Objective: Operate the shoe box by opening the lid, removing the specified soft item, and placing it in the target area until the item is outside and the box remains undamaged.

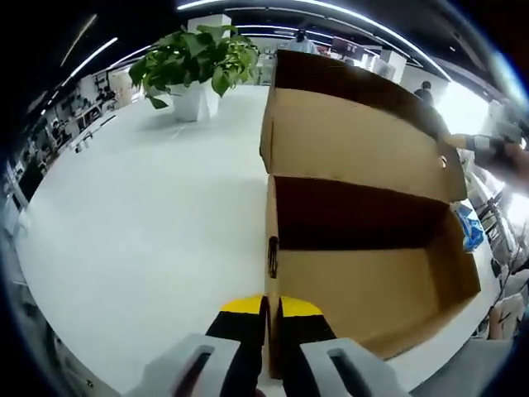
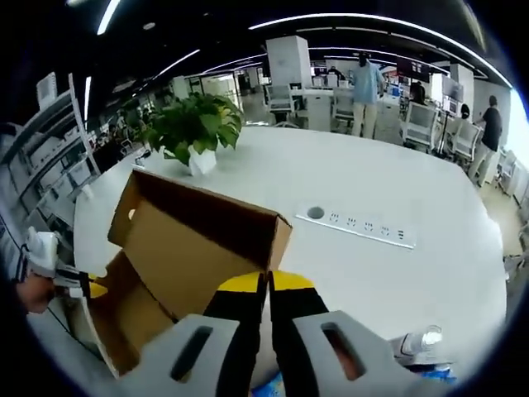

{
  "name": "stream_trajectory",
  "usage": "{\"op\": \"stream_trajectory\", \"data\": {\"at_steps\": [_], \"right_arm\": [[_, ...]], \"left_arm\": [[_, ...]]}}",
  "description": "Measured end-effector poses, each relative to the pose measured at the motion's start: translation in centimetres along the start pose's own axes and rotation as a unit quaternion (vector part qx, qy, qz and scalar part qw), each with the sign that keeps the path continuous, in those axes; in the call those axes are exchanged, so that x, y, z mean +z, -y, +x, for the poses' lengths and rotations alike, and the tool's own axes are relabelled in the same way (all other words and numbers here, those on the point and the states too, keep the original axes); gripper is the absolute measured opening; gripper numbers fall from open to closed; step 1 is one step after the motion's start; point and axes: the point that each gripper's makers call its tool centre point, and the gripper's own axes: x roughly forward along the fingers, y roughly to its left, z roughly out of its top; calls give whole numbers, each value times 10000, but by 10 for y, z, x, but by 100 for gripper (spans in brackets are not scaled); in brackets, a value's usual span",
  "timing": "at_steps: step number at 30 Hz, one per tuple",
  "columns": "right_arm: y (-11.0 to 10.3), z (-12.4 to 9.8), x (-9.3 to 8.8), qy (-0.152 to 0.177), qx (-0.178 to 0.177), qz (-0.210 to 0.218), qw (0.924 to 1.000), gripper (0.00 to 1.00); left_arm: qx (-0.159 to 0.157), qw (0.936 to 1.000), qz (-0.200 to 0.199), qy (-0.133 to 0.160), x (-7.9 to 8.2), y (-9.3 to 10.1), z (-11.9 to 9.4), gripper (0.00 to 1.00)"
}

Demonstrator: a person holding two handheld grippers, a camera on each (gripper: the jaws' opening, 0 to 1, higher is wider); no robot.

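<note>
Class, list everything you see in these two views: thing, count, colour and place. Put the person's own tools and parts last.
Box: one, brown cardboard, lid open, on the table.
Table: one, white, under the box.
Plant: one, green in a white pot, at the table's far side.
Socket strip: one, white, set into the table.
People: several, standing in the office behind.
Left tongs: black with yellow tips, closed on the box wall.
Right tongs: black with yellow tips, closed at the box edge.

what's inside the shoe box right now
In the left gripper view the open shoe box shows a bare cardboard floor and walls, with no item visible. The corner under the near wall is shadowed and partly hidden, so that corner can't be checked.
</note>
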Motion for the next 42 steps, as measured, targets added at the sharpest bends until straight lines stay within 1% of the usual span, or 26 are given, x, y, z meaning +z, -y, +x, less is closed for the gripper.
{"op": "stream_trajectory", "data": {"at_steps": [7, 8, 10, 11, 13, 18, 22, 25, 26, 29, 35, 42], "right_arm": [[-2, -9, 0, 82, 36, -87, 9999, 0], [-3, -11, -1, 87, 37, -151, 9998, 0], [-4, -14, -2, 110, 22, -193, 9998, 0], [-4, -17, -2, 132, 36, -201, 9997, 0], [-7, -20, -2, 168, 80, -165, 9997, 0], [-15, -28, -3, 188, 79, -336, 9992, 0], [-20, -34, -3, 239, 74, -411, 9988, 0], [-26, -39, -3, 275, 51, -575, 9980, 0], [-28, -41, -4, 274, 74, -639, 9976, 0], [-30, -43, -7, 283, 95, -602, 9977, 0], [-33, -48, -11, 297, 98, -595, 9977, 0], [-43, -60, -26, 263, 137, -704, 9971, 1]], "left_arm": [[38, 9999, -94, -8, 0, -1, 0, 3], [41, 9999, -131, -9, 0, -1, 0, 4], [-18, 9999, -123, 18, 2, 0, 0, 4], [-68, 9997, -219, 91, 4, -1, 0, 4], [-65, 9996, -269, 79, 3, -2, 0, 4], [-9, 9993, -357, 94, 6, -4, 0, 4], [-37, 9994, -327, 102, 7, -1, 0, 4], [-79, 9994, -315, 115, 8, 0, 1, 4], [-92, 9993, -331, 135, 9, 1, 0, 4], [-109, 9989, -434, 170, 11, 1, 0, 5], [-138, 9987, -440, 199, 15, 1, 0, 5], [-216, 9984, -459, 230, 16, 3, -1, 5]]}}
